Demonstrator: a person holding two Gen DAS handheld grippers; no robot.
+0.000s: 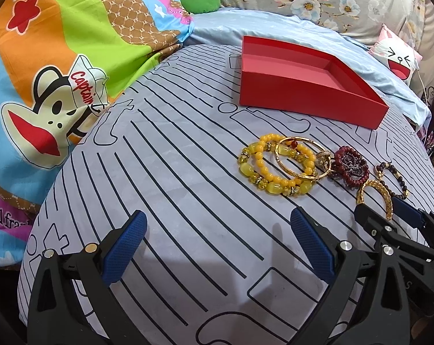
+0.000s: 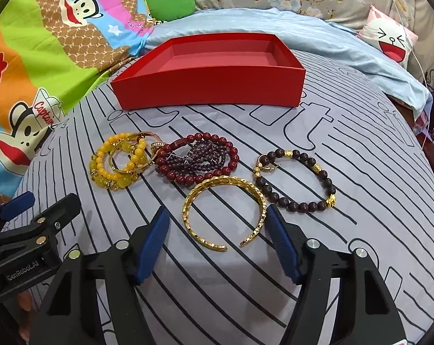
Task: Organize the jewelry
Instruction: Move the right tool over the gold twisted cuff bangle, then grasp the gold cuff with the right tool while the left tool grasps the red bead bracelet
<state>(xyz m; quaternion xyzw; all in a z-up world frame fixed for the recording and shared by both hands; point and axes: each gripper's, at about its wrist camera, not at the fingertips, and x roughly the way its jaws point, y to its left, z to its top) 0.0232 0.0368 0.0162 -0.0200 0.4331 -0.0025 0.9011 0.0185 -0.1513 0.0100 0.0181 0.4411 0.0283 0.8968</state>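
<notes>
Straddling gold bangle, spread right claw; left claw spread, "GenRobot.AI"-labelled.

One red box sits on the striped bedspread. In front of it lie the bracelets: two of yellow beads, tangled together in one heap; one smooth gold bangle across them; one of large dark red beads; at least one strand of small purple beads coiled inside it, the exact number unclear; one open gold cuff; and one of dark brown beads with gold charms. Two grippers show, left and right. One cartoon-face pillow lies behind.
</notes>
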